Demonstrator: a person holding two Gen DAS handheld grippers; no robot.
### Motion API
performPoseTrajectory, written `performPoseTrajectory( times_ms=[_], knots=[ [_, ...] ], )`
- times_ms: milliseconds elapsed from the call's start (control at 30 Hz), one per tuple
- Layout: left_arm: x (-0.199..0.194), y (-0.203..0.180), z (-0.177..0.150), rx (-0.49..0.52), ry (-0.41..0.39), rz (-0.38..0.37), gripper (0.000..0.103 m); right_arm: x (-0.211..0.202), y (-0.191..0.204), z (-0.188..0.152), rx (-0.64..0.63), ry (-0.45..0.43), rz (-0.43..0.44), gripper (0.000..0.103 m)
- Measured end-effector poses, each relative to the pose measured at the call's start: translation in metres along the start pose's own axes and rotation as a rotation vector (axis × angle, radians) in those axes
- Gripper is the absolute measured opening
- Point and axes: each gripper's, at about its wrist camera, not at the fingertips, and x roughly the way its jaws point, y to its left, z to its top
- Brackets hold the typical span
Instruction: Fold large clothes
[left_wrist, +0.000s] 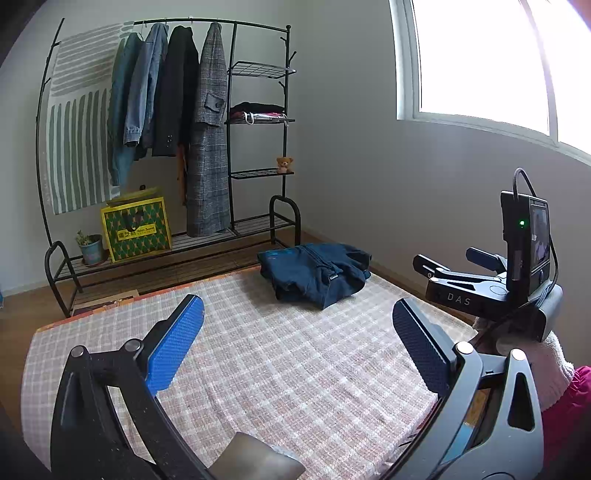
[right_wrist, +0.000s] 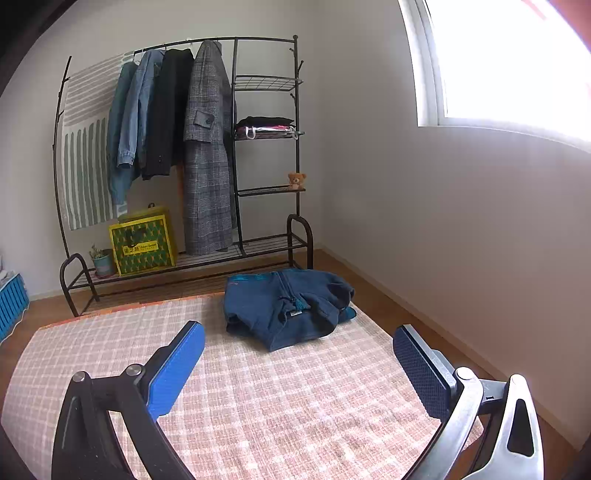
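We log the left gripper (left_wrist: 297, 338) held level above the checked mat (left_wrist: 258, 369), fingers wide apart and empty, and the right gripper (right_wrist: 297, 354) likewise raised, spread and empty, gripped by a white-gloved hand (left_wrist: 543, 365) with a pink sleeve. We list the blue folded hoodie (right_wrist: 286, 308) at the mat's far edge, near the clothes rack (right_wrist: 236, 147), well apart from both grippers.

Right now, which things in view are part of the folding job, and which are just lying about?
Part of the job:
- dark blue garment, folded in a bundle on the checked cloth
- left tongs and right tongs, both open and empty

Just about:
- clothes rack with hanging coats
- yellow bag
- potted plant
- teddy bear
- blue crate
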Motion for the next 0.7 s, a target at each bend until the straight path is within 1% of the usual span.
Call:
performPoseTrajectory(
  times_ms=[700],
  knots=[
    [-0.0002, -0.0009, -0.0021, -0.002, 0.005, -0.006, 0.103, 0.003, 0.0017, -0.0068, -0.008, 0.009, 0.003, 0.103]
  ],
)
